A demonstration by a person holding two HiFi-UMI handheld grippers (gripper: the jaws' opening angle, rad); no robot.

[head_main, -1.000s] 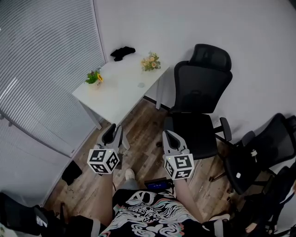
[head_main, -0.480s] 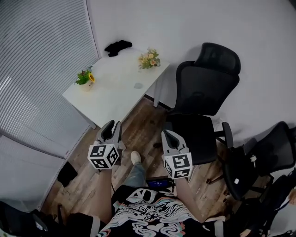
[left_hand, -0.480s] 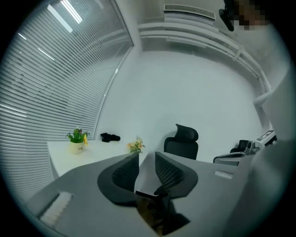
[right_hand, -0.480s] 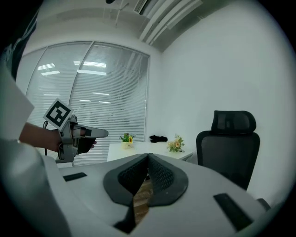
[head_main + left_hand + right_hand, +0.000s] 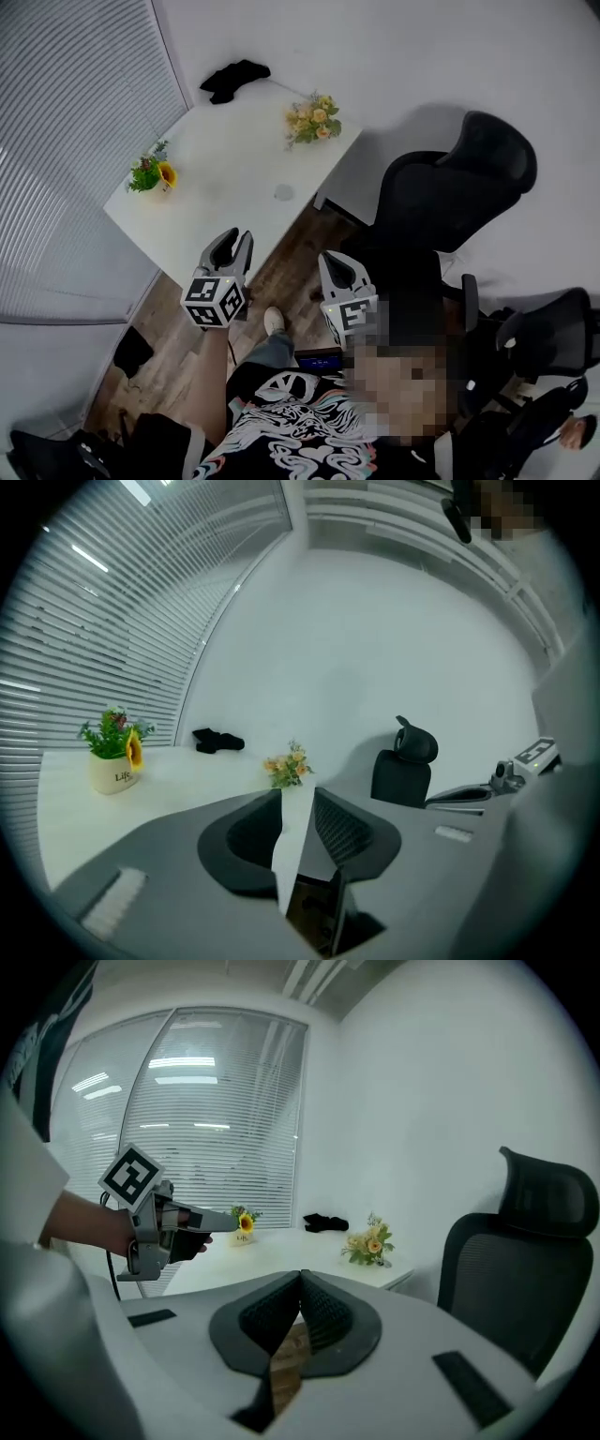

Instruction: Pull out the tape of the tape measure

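Moved: both tools have come forward since a second ago, so the white tabletop (image 5: pixel 220 178) sits closer under the head camera and the office chair (image 5: pixel 459 192) has slid off to the right.
Far left: a potted sunflower (image 5: pixel 150 174) stands near the tabletop's left edge, and a black bundle of cloth (image 5: pixel 234 79) lies at the back corner.
Left tool: my left hand-held gripper (image 5: pixel 234 238) hangs over the wooden floor (image 5: pixel 291 272), just short of the tabletop's near edge. Its jaws are partly apart with nothing between them.
Task thing: I cannot pick out the tape measure for certain. A small pale round item (image 5: pixel 284 192) lies toward the tabletop's right edge, ahead of both tools. That is my best guess, but it is too small to confirm.
Behind it: a flower bouquet (image 5: pixel 314 119) sits nearer the wall.
Right tool: my right hand-held gripper (image 5: pixel 330 259) is beside the left one, also over the floor. Its jaw tips are together and it is empty.
Step in hand: I judge this to be the approach, with nothing grasped yet.
Doing it well: I'd confirm the item first and open the right jaws before closing in. Then I'd pin the case with one tool, take the tape's end with the other, and draw it out level and straight, clear of the bouquet.
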